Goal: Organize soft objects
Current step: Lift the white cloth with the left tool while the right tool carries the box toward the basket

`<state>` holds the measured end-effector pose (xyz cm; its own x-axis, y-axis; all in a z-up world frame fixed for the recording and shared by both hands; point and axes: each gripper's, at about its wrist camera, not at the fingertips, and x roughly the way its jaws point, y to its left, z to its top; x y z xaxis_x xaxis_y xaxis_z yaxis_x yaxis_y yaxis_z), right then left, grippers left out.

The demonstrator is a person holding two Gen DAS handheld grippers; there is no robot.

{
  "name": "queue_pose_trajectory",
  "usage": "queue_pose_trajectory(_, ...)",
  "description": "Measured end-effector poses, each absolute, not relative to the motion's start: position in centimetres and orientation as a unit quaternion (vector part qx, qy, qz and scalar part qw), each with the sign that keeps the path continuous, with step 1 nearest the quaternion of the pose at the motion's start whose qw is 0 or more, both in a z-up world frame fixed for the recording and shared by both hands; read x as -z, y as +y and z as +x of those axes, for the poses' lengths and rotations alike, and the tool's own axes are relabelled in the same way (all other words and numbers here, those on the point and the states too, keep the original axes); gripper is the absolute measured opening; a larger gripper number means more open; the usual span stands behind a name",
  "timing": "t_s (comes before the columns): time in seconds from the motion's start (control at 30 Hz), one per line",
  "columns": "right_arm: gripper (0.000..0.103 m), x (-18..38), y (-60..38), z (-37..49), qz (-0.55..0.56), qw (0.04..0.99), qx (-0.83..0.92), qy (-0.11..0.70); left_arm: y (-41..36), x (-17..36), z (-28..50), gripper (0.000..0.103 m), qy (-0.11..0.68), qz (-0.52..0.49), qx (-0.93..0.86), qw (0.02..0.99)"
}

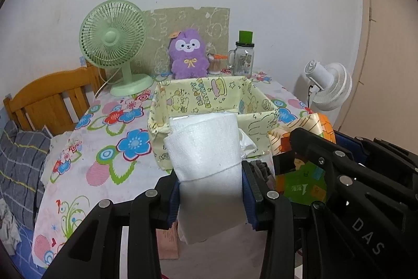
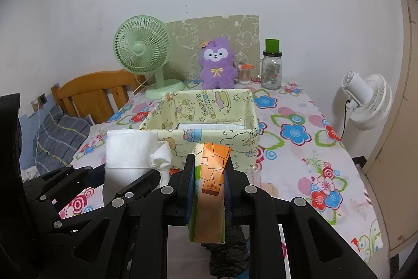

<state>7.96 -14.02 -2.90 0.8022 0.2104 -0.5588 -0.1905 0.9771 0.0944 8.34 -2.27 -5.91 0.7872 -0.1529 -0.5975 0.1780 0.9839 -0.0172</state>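
Your left tongs (image 1: 211, 190) are clamped on a white tissue roll (image 1: 206, 145), your right tongs (image 2: 209, 190) on an orange-green tissue pack (image 2: 210, 182), both near the yellow box (image 2: 209, 135) on the desk (image 2: 300, 148).

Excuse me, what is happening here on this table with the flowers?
A person holds a gripper in each hand. The left gripper is shut on a white paper roll; the right gripper is shut on an orange and green tissue pack. Both are held in the air before the open yellow cartoon-print box on the floral tablecloth. Neither item is in the box yet.
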Motion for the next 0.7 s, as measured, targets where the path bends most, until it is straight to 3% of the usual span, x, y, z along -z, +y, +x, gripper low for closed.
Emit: queue_pose_trajectory(0.7, 0.022, 0.9, -14.6, 8.9, 0.007, 0.961, -0.083, 0.265, -2.9, 3.7, 8.8, 0.041, 0.28, 0.024, 0.08, 0.956)
